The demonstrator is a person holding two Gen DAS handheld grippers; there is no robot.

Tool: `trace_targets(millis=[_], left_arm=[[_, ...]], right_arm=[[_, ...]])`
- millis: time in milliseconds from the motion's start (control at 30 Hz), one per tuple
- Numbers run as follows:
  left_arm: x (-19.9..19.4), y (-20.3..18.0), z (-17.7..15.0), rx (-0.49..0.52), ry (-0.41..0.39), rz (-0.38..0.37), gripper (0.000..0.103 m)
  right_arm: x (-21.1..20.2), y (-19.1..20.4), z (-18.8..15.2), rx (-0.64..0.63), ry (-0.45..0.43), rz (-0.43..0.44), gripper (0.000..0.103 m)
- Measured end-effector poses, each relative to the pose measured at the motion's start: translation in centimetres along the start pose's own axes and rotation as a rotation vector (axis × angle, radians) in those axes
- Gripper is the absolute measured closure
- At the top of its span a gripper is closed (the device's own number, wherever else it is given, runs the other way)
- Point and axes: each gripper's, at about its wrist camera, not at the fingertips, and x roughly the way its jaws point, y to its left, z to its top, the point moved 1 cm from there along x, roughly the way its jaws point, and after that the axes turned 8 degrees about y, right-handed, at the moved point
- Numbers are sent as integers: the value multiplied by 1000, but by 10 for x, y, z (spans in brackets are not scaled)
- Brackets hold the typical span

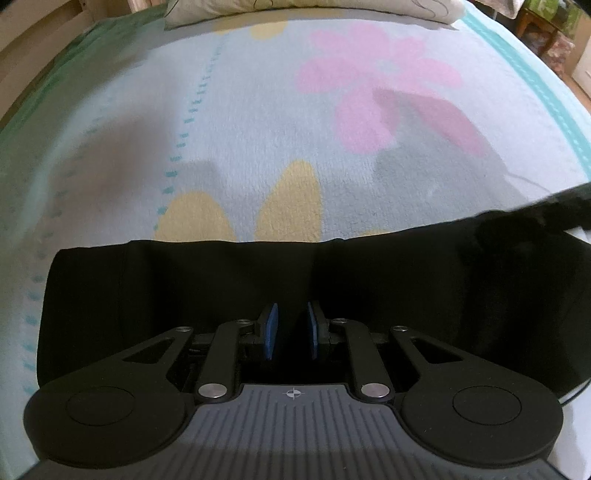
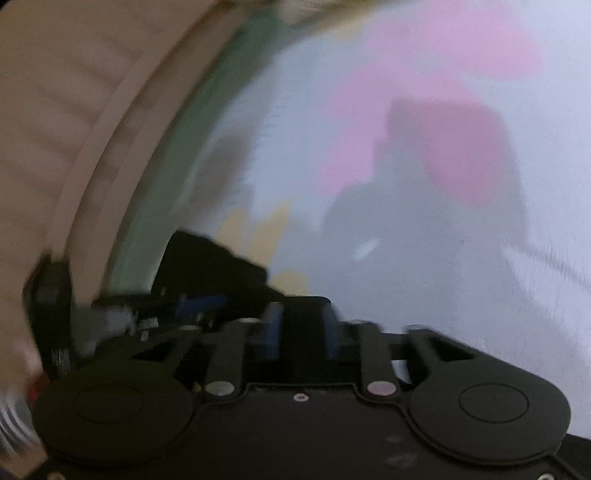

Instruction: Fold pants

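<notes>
The black pants (image 1: pixel 369 280) lie as a wide band across the near part of the bed, under my left gripper (image 1: pixel 291 328). Its blue pads stand a little apart with black cloth between them; it looks shut on the pants. The right end of the pants rises toward the upper right. In the blurred right wrist view, my right gripper (image 2: pixel 301 328) has dark cloth between its blue pads. Black pants cloth (image 2: pixel 207 266) trails to the left. The left gripper's fingers (image 2: pixel 199 302) show at the left there.
The bed is covered by a pale blue blanket (image 1: pixel 258 122) with pink and yellow flowers. A pillow (image 1: pixel 295 11) lies at the far end. A beige wall (image 2: pixel 55 129) runs along the bed's left side. Wooden furniture (image 1: pixel 535 26) stands at the far right.
</notes>
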Motion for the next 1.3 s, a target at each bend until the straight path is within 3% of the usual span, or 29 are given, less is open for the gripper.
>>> trace_targets(millis=[133, 400, 567, 633, 733, 900, 1033, 1133, 1200, 1300], left_arm=[[-13, 8, 4, -35, -13, -10, 85], [-49, 3, 42, -31, -133, 5, 85], [-20, -10, 61, -13, -33, -40, 84], [-8, -10, 56, -35, 16, -51, 84], [-4, -7, 37, -31, 23, -58, 84], [-8, -2, -1, -44, 8, -69, 85], [-14, -3, -19, -63, -45, -74, 85], [-16, -4, -21, -53, -69, -64, 85], [-14, -4, -18, -52, -68, -65, 85], [-16, 2, -17, -72, -68, -79, 85]], right_arm=[[-3, 35, -33, -202, -41, -96, 92], [20, 89, -97, -657, -110, -375, 93], [35, 103, -121, -865, -107, -502, 93], [35, 106, -127, -917, -109, -533, 93], [34, 107, -133, -971, -113, -564, 93], [28, 104, -143, -983, -92, -543, 92], [17, 101, -136, -913, -91, -491, 88], [1, 103, -117, -773, -132, -384, 76], [-17, 100, -99, -641, -168, -291, 60], [-27, 90, -71, -452, -179, -192, 60]])
